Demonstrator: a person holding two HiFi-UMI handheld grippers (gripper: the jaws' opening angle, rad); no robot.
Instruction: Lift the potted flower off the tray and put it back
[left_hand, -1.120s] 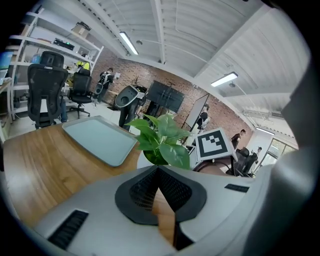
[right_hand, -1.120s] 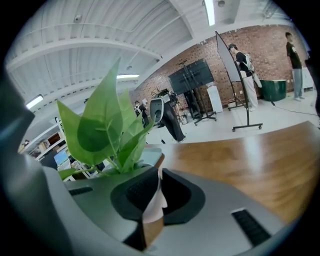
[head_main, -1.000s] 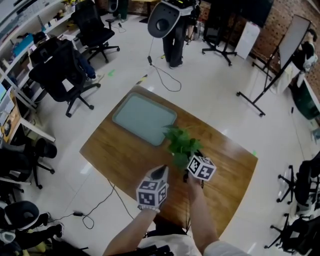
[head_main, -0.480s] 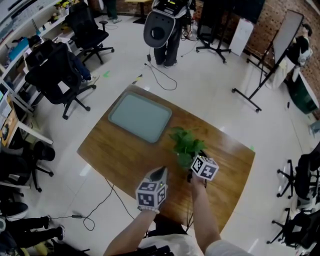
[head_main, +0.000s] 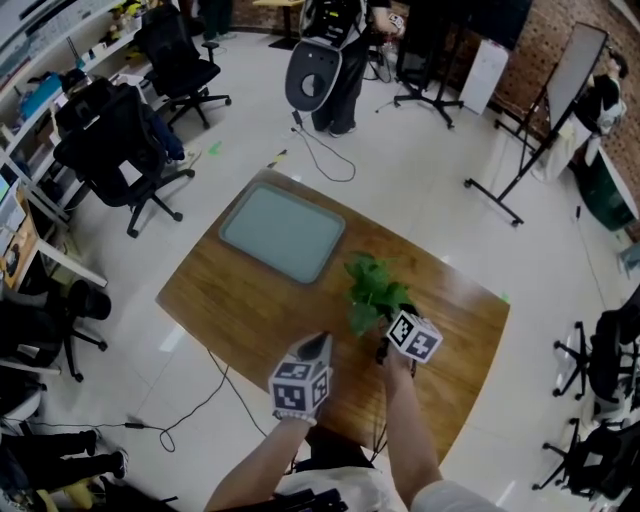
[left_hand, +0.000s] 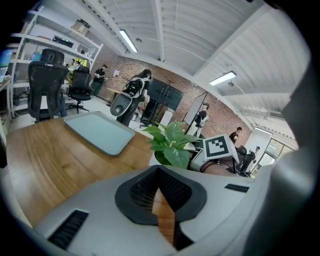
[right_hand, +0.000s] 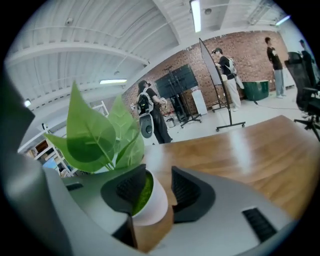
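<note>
Head view from my end: one tray (head_main: 283, 232), one potted flower (head_main: 372, 290), two grippers. The flower stands on the wooden table (head_main: 225, 300), off the tray and near one corner of it. Right gripper (right_hand: 159, 187) has just been opening, so its jaws are wide now with the white pot between them, not squeezed. Left gripper (left_hand: 159, 172) is closed on nothing. Office chairs (head_main: 120, 140) stand around, and leaves block much of the right gripper view.
</note>
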